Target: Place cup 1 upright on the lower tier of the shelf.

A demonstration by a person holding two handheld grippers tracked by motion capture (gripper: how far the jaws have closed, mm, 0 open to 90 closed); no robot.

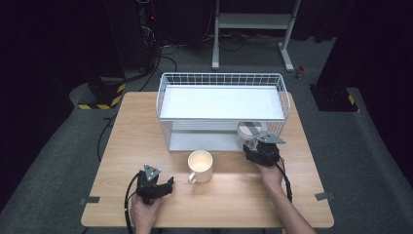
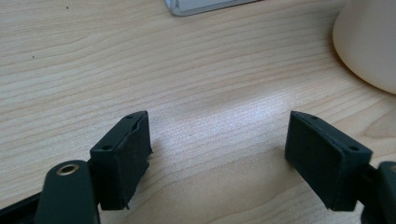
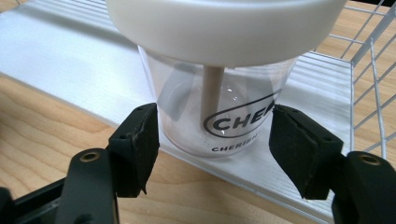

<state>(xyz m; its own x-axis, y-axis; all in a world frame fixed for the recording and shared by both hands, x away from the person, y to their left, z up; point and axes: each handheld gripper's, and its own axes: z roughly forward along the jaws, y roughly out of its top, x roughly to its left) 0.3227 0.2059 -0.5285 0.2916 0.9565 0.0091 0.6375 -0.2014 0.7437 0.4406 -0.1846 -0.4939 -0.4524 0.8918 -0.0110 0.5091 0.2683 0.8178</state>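
**Cup at the rack's lower shelf**

While the right gripper point(image 3: 212, 140) is reaching toward the rack point(image 1: 221, 78) at the far edge of the surface point(image 1: 122, 146), its fingers point(image 3: 137, 144) are standing apart on either side of a clear plastic cup point(image 3: 219, 121), close to its wall but not visibly pressing on it. The cup is sitting upright at the front right corner of the rack's lower shelf point(image 3: 70, 56), a white ribbed board, and I judge the wide spread is there to clear the round body before closing or after letting go; which of the two, I cannot tell. Its cream lid point(image 3: 224, 23) is overhanging the wall, and a pale straw-like stem is running down inside, behind dark printed lettering. The smooth, slightly tapering wall is likely calling for a low, square grip, which the fingers' height suits.

Near the front left corner of the surface, the left gripper point(image 1: 155, 184) is idling with its fingers point(image 2: 123, 154) wide apart over bare wood, holding nothing. Their black pads are looking rough and worn at the edges. A cream mug point(image 1: 200, 165), glossy and rounded, is standing just beside it toward the middle, handle turned to the front edge. The surface is pale wood with a fine straight grain; the rack is thin white wire in a grid.
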